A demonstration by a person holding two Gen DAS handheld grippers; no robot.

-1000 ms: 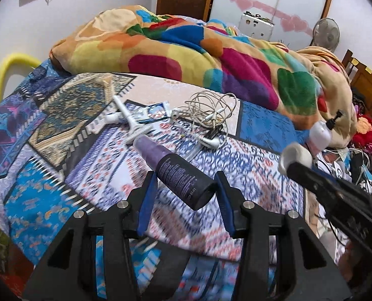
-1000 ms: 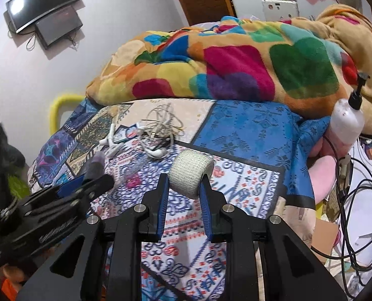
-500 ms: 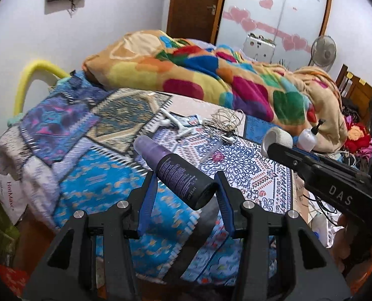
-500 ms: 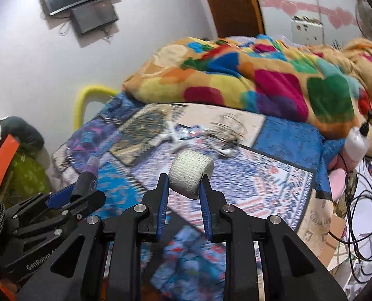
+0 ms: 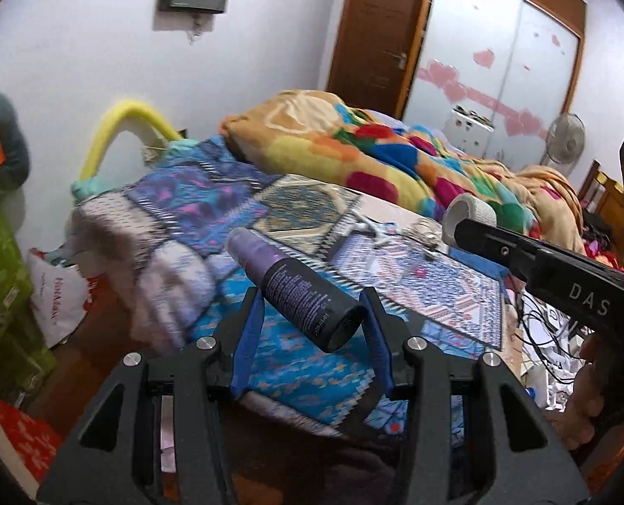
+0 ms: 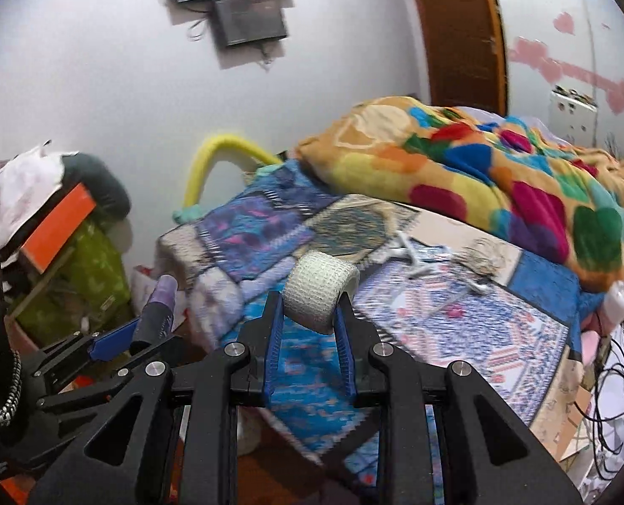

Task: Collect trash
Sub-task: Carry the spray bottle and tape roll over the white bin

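My left gripper (image 5: pixel 312 307) is shut on a dark purple spray bottle (image 5: pixel 295 290), which lies slanted between the blue pads with its paler cap up and to the left. My right gripper (image 6: pixel 309 305) is shut on a white bandage roll (image 6: pixel 318 290). Both are lifted above the near corner of the bed (image 5: pixel 446 286). The right gripper's black arm with the bandage roll (image 5: pixel 467 214) crosses the right of the left wrist view. At the lower left of the right wrist view, the left gripper (image 6: pixel 135 336) shows with the bottle (image 6: pixel 160 307).
On the patterned bedspread lie a coil of white cable (image 6: pixel 482 254) and a white plastic piece (image 6: pixel 412 259), behind them a bright blanket (image 6: pixel 501 168). Left of the bed stand a green box (image 6: pixel 80 277), a white bag (image 5: pixel 59 294) and a yellow tube (image 5: pixel 114 134). Wires (image 6: pixel 614 383) trail at right.
Both grippers have pulled back and up from the bed, carrying the bottle and the bandage roll. The bed looks smaller and farther; the floor and clutter at left have come into view.
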